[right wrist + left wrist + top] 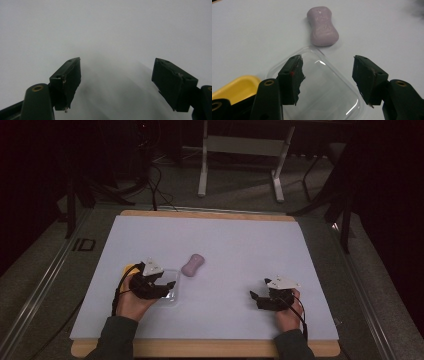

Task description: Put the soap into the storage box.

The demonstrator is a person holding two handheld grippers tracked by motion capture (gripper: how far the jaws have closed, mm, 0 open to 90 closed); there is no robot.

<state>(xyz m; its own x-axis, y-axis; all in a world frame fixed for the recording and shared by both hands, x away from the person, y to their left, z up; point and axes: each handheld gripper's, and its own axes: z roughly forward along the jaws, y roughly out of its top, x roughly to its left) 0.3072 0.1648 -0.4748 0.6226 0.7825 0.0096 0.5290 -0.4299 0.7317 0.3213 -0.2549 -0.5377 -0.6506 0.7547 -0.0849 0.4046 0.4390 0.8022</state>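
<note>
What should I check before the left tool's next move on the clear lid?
1. Left tool jaws apart, nothing pinched: ok.
2. Clear lid lies between and below those jaws: ok.
3. Whether the jaws touch the lid: cannot tell.
4. Soap bar lies just beyond the lid, apart from the jaws: ok.
5. Yellow dish beside the lid; whether they touch: cannot tell.
6. Right tool open, away over bare white table: ok.

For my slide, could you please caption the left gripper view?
Open left gripper above clear lid, lilac soap beyond.
</note>
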